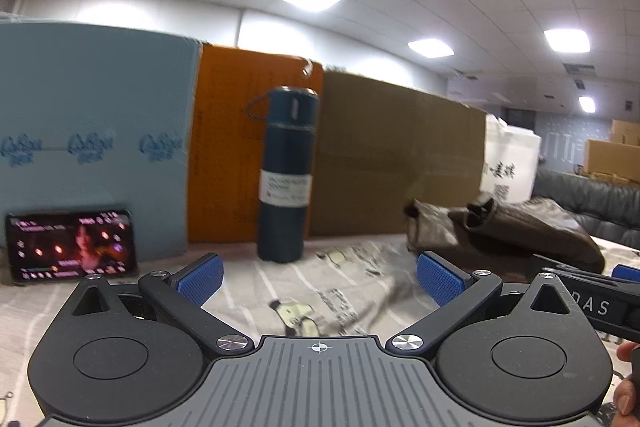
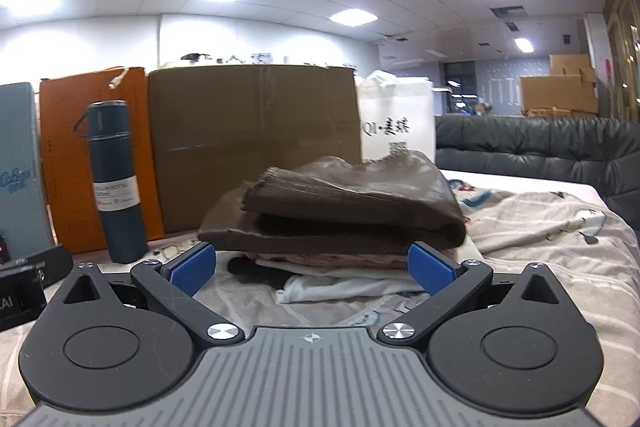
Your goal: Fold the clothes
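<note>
Now the folded dark-brown garment point(image 2: 344, 203) tops a small clothes stack on the printed bedsheet point(image 2: 540, 227), seemingly finished; left hand-held gripper point(image 1: 320, 277) and right hand-held gripper point(image 2: 312, 267) both gape empty, apparently released.

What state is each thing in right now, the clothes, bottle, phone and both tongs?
Brown leather garment: folded, topping a stack of clothes.
White garment: bottom of stack, edge sticking out.
Dark blue steel bottle: upright, capped.
Black phone: propped up, screen on.
Left tongs: open, empty.
Right tongs: open, empty.
</note>
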Available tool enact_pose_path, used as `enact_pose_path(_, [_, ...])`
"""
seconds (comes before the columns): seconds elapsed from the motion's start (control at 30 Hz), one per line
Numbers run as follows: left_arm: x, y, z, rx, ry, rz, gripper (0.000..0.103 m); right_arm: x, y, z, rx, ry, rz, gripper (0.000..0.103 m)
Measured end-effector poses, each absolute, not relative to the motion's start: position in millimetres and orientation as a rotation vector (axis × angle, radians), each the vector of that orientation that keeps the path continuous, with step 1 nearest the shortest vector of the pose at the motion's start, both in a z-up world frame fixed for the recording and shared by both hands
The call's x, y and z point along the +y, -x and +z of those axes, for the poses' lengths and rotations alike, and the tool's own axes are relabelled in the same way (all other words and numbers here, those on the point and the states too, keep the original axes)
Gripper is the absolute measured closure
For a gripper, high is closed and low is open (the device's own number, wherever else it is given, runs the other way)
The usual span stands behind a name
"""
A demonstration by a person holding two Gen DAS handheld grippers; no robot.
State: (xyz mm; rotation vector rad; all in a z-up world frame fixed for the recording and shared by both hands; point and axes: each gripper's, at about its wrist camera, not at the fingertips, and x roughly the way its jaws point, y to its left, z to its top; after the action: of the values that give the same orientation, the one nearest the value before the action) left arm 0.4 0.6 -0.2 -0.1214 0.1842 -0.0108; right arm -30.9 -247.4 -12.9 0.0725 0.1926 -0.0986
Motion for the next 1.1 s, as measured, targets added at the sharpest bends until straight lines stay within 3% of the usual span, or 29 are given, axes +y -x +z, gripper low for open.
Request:
enact_pose_path(0.4, [0, 9, 13, 0.117, 0.061, 0.073, 0.0, -243, 38, -12, 0.064, -0.079, -0.092, 0.0])
enact_pose_path(1.1, [-16, 23, -1, 0.029, 0.008, 0.104, 0.0, -246, 39, -14, 0.078, -0.088, -0.146, 0.0])
